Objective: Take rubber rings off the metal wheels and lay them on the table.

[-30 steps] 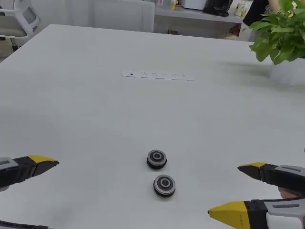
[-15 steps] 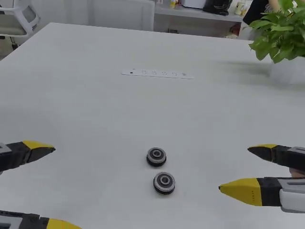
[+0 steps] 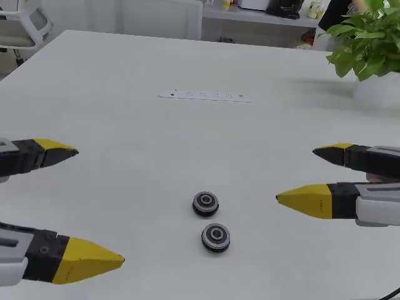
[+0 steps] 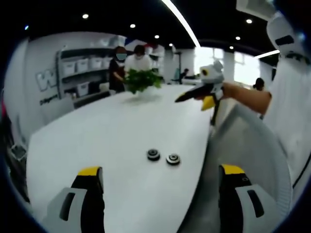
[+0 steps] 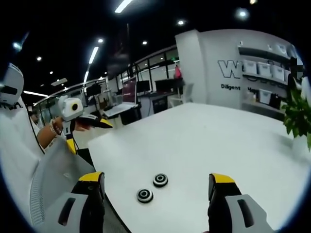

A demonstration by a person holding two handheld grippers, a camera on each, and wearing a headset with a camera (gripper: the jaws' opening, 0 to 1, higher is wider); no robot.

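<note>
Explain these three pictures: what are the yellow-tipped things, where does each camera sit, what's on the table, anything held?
No robot: a person holds a two-jaw claw in each hand. The head view comes from a headset camera, looking down at the left claw and right claw. The two round pictures come from a camera on each claw, looking along its jaws. On the white table lie two metal wheels with dark rubber rings, close together. A potted plant stands at the far edge. Both claws are open and hold nothing.

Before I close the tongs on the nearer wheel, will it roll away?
Probably not: the nearer wheel lies flat on the table. That smooth top may let it skid if nudged. It looks largely metal, so it is likely heavy for its size.
</note>
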